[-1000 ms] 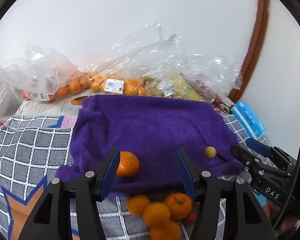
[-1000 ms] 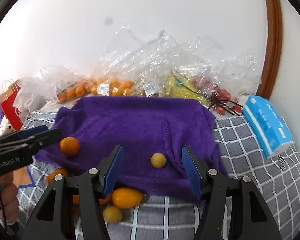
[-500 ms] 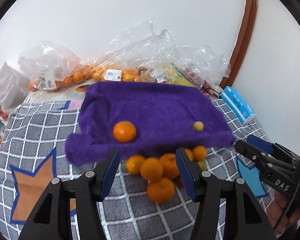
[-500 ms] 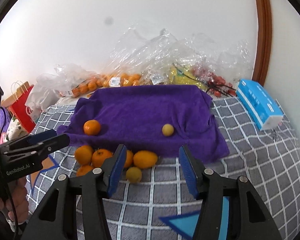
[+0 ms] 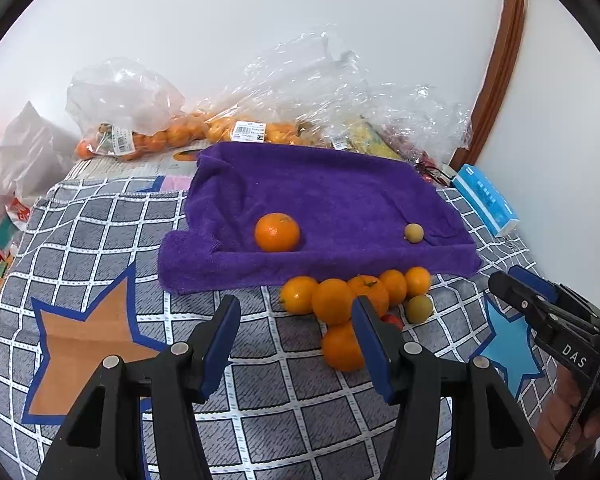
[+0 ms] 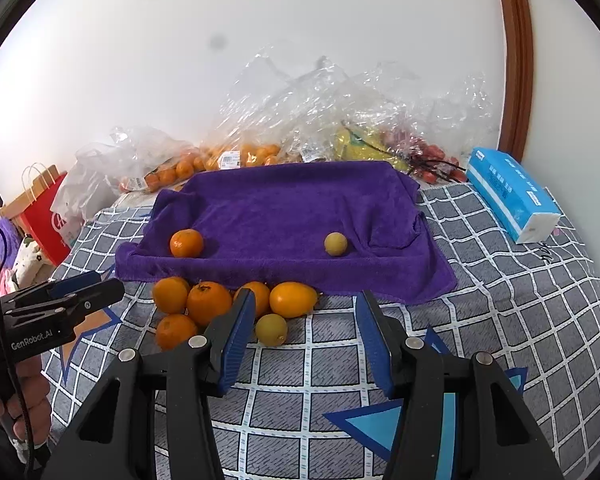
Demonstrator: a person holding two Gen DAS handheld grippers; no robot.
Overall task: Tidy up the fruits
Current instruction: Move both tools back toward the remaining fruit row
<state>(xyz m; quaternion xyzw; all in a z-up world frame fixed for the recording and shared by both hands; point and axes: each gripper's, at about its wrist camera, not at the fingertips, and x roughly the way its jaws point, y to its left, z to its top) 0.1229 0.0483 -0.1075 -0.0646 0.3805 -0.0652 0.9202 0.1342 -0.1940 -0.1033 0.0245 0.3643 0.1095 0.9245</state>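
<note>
A purple towel (image 5: 340, 196) lies over a shallow tray on the checked cloth; it also shows in the right wrist view (image 6: 292, 208). On it sit one orange (image 5: 277, 232) (image 6: 186, 243) and a small yellow-green fruit (image 5: 413, 233) (image 6: 335, 244). A pile of several oranges (image 5: 334, 300) (image 6: 208, 302) with a yellow-green fruit (image 5: 419, 309) (image 6: 271, 329) lies in front of the towel. My left gripper (image 5: 296, 340) is open and empty, above the cloth before the pile. My right gripper (image 6: 306, 336) is open and empty, just right of the pile.
Clear plastic bags of oranges (image 5: 148, 136) and other fruit (image 6: 364, 148) lie behind the towel by the wall. A blue tissue pack (image 6: 512, 196) sits at the right. A red paper bag (image 6: 44, 216) stands at the left edge.
Both grippers have pulled back and up from the towel, so the pile of fruit in front of it is now in full view. Both stay open and empty.
</note>
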